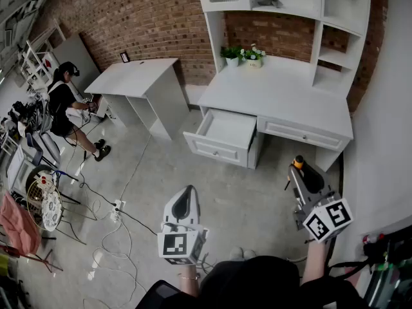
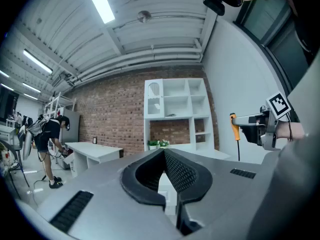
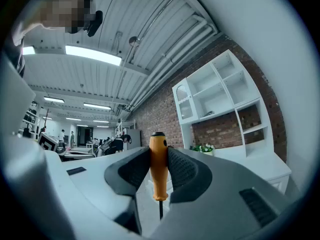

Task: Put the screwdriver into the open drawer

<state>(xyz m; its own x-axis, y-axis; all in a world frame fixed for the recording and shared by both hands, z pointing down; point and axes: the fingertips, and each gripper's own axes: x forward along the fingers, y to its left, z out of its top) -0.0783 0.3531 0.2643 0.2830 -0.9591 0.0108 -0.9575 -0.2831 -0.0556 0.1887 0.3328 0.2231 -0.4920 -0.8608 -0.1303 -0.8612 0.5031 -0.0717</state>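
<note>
Orange at the handle, the screwdriver [image 1: 298,162] sits clamped in the right claw [image 1: 297,168] in the head view. It is well short of the open drawer [image 1: 225,131], which lies ahead of that claw and off to its left, pulled out of the white counter [image 1: 283,95]. The left claw [image 1: 186,194] hovers over the grey floor [image 1: 251,198], apart from the right one, with the drawer ahead of it and slightly to its right.

From the left gripper view, the left claw [image 2: 164,153] is clenched on nothing — its dark pads meet at the tips. Off to its right, the right claw [image 2: 240,120] holds the screwdriver [image 2: 233,126] upright, shaft hanging down. Beyond stand white shelves [image 2: 175,101] against a brick wall [image 2: 110,114].

From the right gripper view, the right claw [image 3: 158,156] grasps the screwdriver [image 3: 158,176] by its handle — a pad pressed on either side, handle end up, thin shaft pointing down below the pads.
</note>
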